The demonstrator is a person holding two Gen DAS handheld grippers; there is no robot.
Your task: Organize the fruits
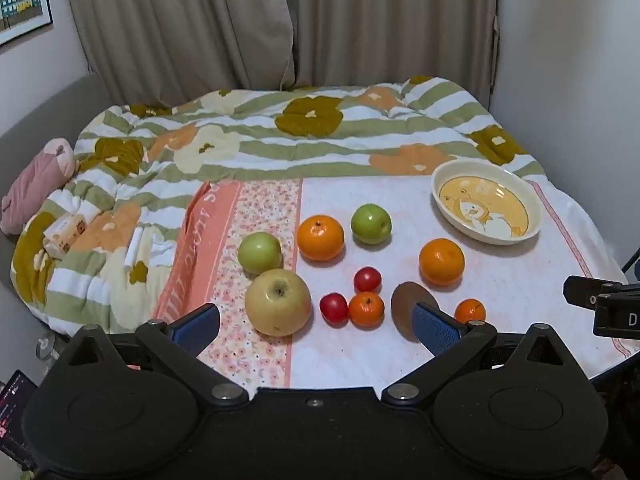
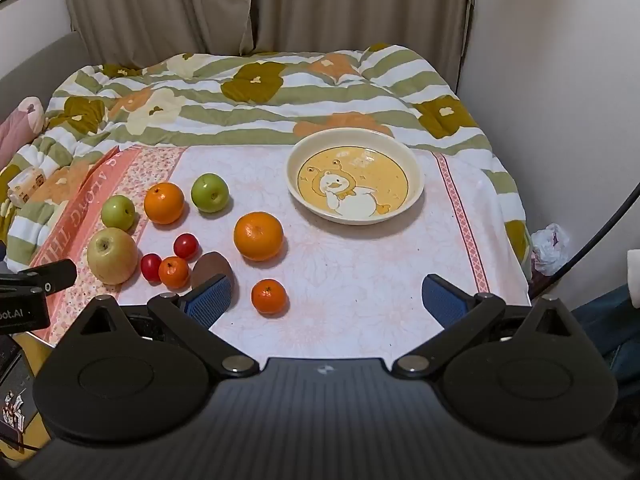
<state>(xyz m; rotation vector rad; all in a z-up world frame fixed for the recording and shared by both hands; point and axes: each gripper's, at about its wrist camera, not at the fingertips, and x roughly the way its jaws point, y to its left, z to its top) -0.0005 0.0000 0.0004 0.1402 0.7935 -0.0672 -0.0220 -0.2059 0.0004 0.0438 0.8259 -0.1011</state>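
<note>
Both grippers hover low at the near edge of the cloth [image 2: 360,248], jaws spread wide and holding nothing: the left gripper [image 1: 316,326] before the fruit cluster, the right gripper [image 2: 326,300] over bare cloth. Nearest lie the yellow apple [image 1: 278,302], a brown fruit [image 1: 412,314] partly behind a left finger, and a small mandarin [image 2: 269,296] set apart. Touching together just beyond are another mandarin [image 1: 366,309] and two red tomatoes [image 1: 334,308] [image 1: 367,279]. Farther sit two oranges [image 1: 441,261] [image 1: 320,237] and two green apples [image 1: 260,252] [image 1: 371,224]. The empty duck bowl [image 2: 416,176] stands at the far right, before a flowered quilt [image 2: 260,92] and curtains [image 2: 200,0].
</note>
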